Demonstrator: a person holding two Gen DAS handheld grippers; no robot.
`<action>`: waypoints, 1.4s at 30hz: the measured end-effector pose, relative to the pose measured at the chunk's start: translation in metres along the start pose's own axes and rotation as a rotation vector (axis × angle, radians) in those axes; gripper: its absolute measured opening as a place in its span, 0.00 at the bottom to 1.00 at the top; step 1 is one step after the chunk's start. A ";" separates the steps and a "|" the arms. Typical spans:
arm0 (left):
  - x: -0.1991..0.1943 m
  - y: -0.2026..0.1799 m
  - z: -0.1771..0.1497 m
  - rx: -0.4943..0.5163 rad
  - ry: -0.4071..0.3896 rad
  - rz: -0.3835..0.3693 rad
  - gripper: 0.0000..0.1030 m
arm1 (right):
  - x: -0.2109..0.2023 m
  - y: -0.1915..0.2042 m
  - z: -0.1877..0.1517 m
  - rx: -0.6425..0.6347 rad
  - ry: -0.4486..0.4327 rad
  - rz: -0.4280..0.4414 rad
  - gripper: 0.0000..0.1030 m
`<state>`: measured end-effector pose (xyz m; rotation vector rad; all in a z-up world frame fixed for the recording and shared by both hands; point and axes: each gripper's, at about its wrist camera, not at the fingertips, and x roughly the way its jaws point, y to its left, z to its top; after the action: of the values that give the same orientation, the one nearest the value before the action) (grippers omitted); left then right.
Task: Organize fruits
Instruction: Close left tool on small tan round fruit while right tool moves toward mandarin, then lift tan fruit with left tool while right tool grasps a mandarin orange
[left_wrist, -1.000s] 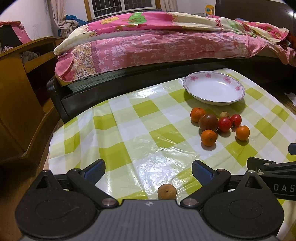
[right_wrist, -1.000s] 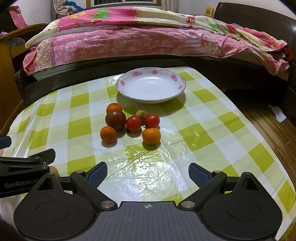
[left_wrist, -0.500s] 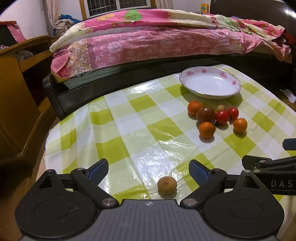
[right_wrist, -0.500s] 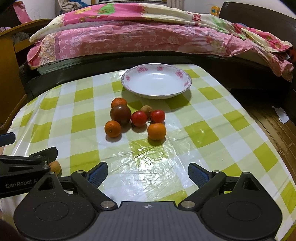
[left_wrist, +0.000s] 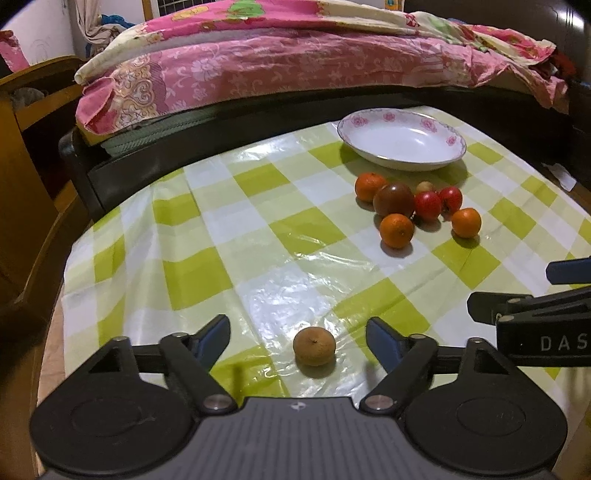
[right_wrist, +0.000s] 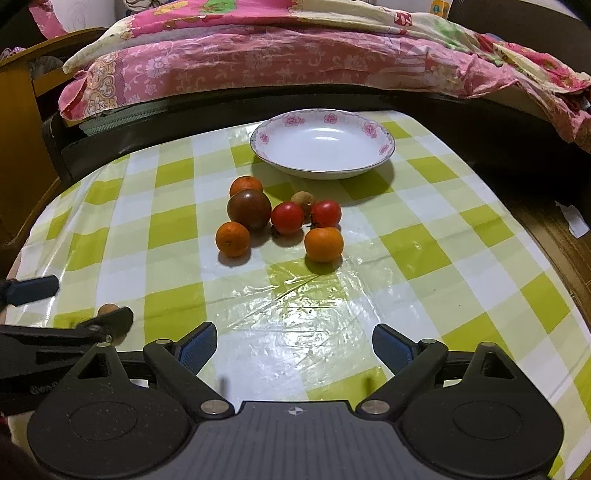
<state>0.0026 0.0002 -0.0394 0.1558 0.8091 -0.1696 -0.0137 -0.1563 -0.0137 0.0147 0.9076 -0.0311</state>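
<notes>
A white floral plate (right_wrist: 384, 147) stands empty at the far side of the checked table; it also shows in the left wrist view (left_wrist: 456, 142). In front of it lies a cluster: three oranges (right_wrist: 324, 244), a dark tomato (right_wrist: 249, 209), two red tomatoes (right_wrist: 287, 218) and a small brown fruit (right_wrist: 302, 199). A lone brown fruit (left_wrist: 314, 346) lies between the open fingers of my left gripper (left_wrist: 297, 338). My right gripper (right_wrist: 294, 341) is open and empty, well short of the cluster.
A bed with pink floral bedding (right_wrist: 258, 59) runs along the table's far edge. A wooden cabinet (left_wrist: 22, 147) stands to the left. My right gripper's side shows at the left wrist view's right edge (left_wrist: 535, 317). Wooden floor lies to the right.
Both grippers have moved forward and lowered a little. The lone brown fruit now lies further in between my left gripper's fingers. The fruits have not moved.
</notes>
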 end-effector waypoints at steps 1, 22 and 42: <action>0.002 0.000 -0.001 -0.002 0.006 -0.002 0.72 | 0.000 0.000 0.000 -0.003 0.000 0.002 0.84; 0.016 -0.004 -0.001 0.003 0.063 -0.058 0.33 | 0.012 -0.012 0.001 0.021 0.035 0.029 0.74; 0.030 -0.020 0.079 0.114 0.043 -0.241 0.33 | 0.042 -0.038 0.048 -0.040 -0.009 -0.001 0.70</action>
<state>0.0743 -0.0377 -0.0094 0.1692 0.8603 -0.4409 0.0487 -0.1967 -0.0175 -0.0232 0.8989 -0.0141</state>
